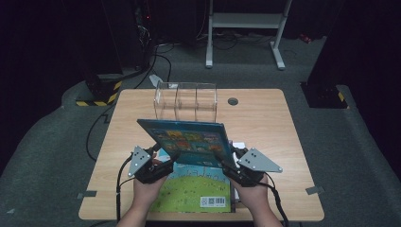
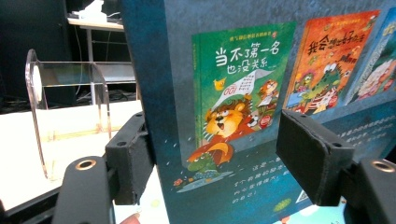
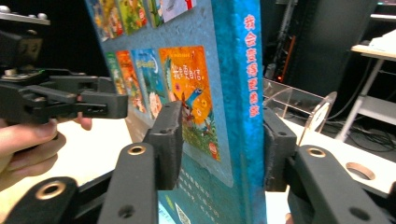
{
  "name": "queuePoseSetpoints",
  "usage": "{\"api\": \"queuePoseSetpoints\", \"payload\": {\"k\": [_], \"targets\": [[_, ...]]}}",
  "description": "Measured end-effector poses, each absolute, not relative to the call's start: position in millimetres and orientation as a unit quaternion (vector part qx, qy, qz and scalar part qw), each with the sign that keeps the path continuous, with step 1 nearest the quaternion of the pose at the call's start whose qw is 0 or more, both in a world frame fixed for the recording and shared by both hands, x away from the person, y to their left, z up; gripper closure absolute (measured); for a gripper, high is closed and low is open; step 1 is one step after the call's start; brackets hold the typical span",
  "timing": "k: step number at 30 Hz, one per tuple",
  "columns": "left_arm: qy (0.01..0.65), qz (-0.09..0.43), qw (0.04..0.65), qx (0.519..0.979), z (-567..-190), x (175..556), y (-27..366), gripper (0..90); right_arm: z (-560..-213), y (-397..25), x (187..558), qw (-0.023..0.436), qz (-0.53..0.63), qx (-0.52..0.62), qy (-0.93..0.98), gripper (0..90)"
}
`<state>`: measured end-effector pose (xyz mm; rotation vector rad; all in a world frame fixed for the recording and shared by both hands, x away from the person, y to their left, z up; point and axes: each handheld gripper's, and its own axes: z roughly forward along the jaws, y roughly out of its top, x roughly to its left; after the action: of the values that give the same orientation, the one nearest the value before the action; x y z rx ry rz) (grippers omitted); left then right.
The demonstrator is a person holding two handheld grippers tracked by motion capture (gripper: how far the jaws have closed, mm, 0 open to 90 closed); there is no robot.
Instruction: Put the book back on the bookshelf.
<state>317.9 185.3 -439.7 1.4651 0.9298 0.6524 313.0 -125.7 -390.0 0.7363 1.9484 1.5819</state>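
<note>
A blue picture book (image 1: 189, 139) (image 2: 243, 93) (image 3: 233, 93) is held tilted above the table's front half, back cover towards me. My right gripper (image 1: 231, 158) (image 3: 224, 140) is shut on the blue book at its spine edge, one jaw on each cover. My left gripper (image 1: 158, 153) (image 2: 215, 163) stands open at the book's lower left corner, jaws wide apart with the back cover showing between them. The left gripper (image 3: 119, 105) also appears in the right gripper view, reaching to the cover. A green picture book (image 1: 194, 189) lies flat on the table under both hands.
A clear acrylic rack (image 1: 185, 100) (image 2: 70, 107) (image 3: 299, 107) with upright dividers stands at the back of the wooden table (image 1: 265, 118). A round cable hole (image 1: 232, 100) (image 3: 359, 170) sits right of it. A white item (image 1: 239, 144) peeks out beside the green book.
</note>
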Motion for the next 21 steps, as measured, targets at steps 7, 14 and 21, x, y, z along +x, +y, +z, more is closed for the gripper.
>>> {"api": "queuePoseSetpoints", "payload": {"k": [7,14,21], "targets": [[0.406,0.275,0.602,0.63,-440.2,320.1,188.1,29.0,-390.5,-130.4,309.4,0.247,0.59,0.244,0.729,69.1],[0.421,0.283,0.596,0.622,-441.1,319.9,195.0,35.2,-394.1,-126.4,302.6,0.233,0.595,0.232,0.733,81.4],[0.409,0.279,0.596,0.632,-434.9,316.4,190.7,34.7,-397.8,-128.1,303.1,0.238,0.602,0.258,0.718,81.6]]}}
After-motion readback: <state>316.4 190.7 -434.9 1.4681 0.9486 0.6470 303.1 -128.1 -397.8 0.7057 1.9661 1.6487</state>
